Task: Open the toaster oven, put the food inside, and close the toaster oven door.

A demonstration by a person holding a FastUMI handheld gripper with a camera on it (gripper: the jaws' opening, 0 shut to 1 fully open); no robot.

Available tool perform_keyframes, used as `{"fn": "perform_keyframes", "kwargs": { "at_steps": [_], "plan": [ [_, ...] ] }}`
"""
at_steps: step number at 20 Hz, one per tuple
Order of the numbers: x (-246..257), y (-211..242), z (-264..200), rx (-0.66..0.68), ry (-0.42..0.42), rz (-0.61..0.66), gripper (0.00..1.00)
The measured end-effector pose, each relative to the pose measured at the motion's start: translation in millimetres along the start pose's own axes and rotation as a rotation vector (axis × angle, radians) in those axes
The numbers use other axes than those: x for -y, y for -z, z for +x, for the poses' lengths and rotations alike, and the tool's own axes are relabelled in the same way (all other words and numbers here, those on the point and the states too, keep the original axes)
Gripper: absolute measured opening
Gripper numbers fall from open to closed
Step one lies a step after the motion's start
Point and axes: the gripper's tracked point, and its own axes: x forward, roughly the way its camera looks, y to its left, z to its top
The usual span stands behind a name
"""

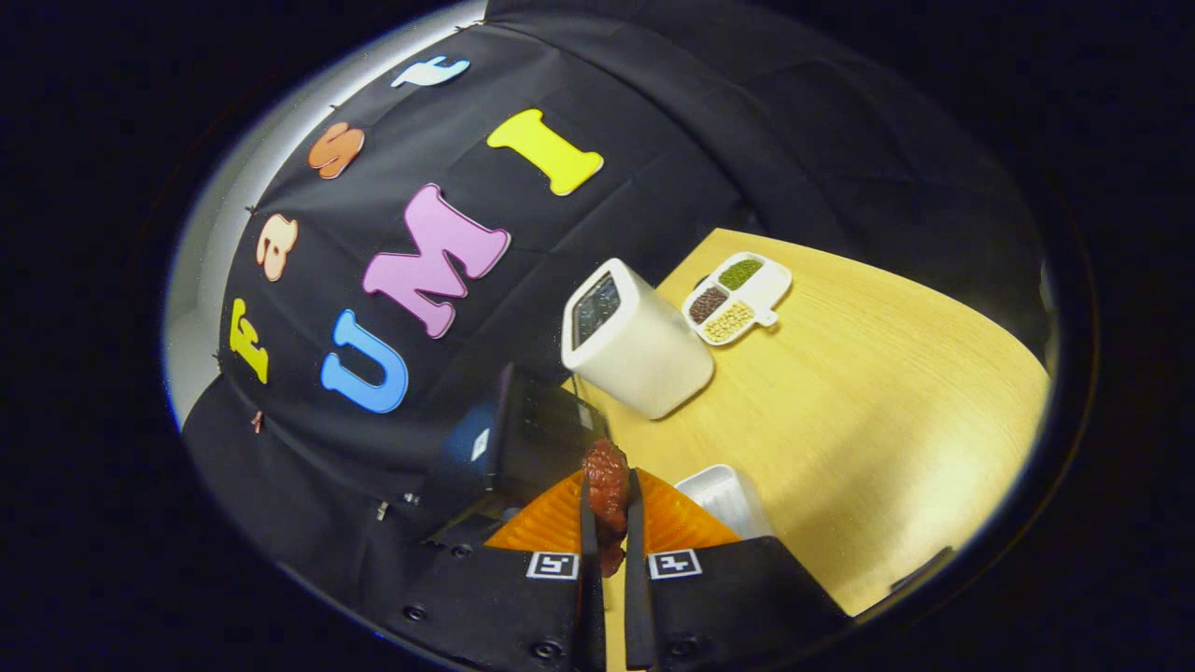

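Tool (608,523) clenched on reddish-brown food piece (607,487), black toaster oven (523,439) just ahead, slightly left, on bench (840,420).

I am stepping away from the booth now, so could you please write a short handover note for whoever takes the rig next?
Tool: shut on the brown food piece, held between its fingers above the wooden table.
Black toaster oven: just ahead of the fingers; its door state is unclear from this angle.
White tray: beside the fingers.
White canister and divided dish: beyond.
Done: food picked up.
Left: put food inside, close door.
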Motion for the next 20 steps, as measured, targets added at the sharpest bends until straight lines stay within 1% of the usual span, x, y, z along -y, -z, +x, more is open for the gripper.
{"fn": "perform_keyframes", "kwargs": {
  "at_steps": [3, 7, 10, 13, 16, 20],
  "plan": [
    [-51, 29, -8, 0.011, -0.039, 0.006, 0.12],
    [-98, 93, 5, -0.016, -0.055, 0.018, 0.12],
    [-127, 152, 28, -0.101, -0.066, 0.017, 0.12],
    [-151, 199, 59, -0.183, -0.086, 0.014, 0.12],
    [-164, 230, 90, -0.228, -0.101, 0.029, 0.12],
    [-172, 251, 123, -0.244, -0.112, 0.07, 0.12]
  ]
}}
